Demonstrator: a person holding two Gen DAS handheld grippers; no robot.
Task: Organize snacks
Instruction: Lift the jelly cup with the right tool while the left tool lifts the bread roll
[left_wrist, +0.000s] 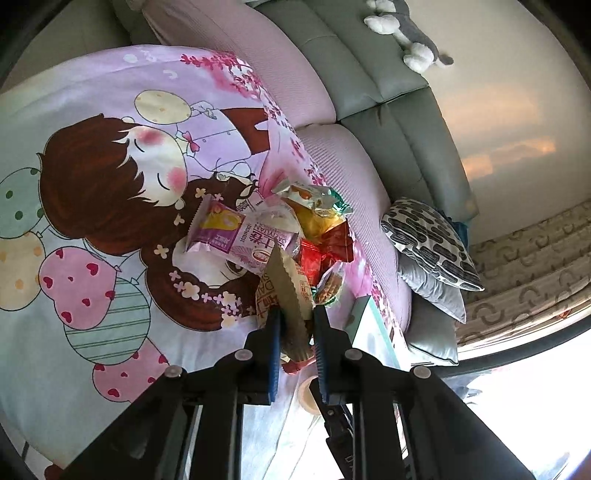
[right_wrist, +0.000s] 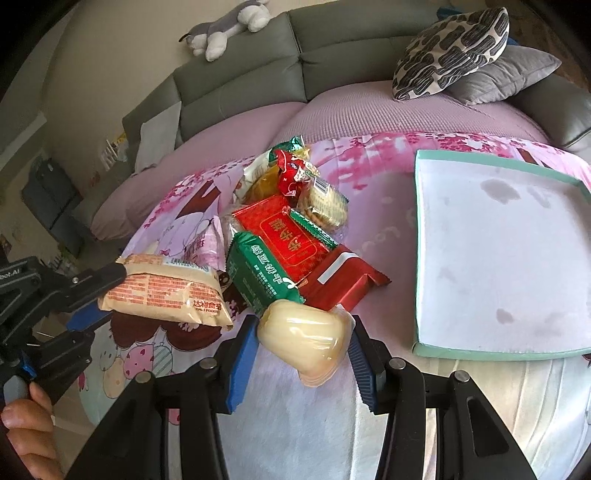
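Note:
My left gripper (left_wrist: 297, 312) is shut on a tan snack packet (left_wrist: 290, 295), which shows edge-on between the blue pads. From the right wrist view the same tan packet (right_wrist: 166, 295) hangs off the left gripper (right_wrist: 110, 291), lifted above the sheet. My right gripper (right_wrist: 303, 326) is shut on a cream pastry in clear wrap (right_wrist: 306, 338). Just beyond lies the snack pile: a green packet (right_wrist: 258, 273), a red packet (right_wrist: 284, 236), a dark red packet (right_wrist: 340, 280) and biscuits (right_wrist: 325, 203). A purple packet (left_wrist: 229, 232) lies at the pile's left side.
A teal-rimmed tray with a white inside (right_wrist: 498, 258) lies right of the pile on the cartoon-print sheet (left_wrist: 92, 221). Patterned and grey cushions (right_wrist: 454, 51) and a plush toy (right_wrist: 225, 29) sit on the grey sofa behind. A person's hand (right_wrist: 26, 424) holds the left gripper's handle.

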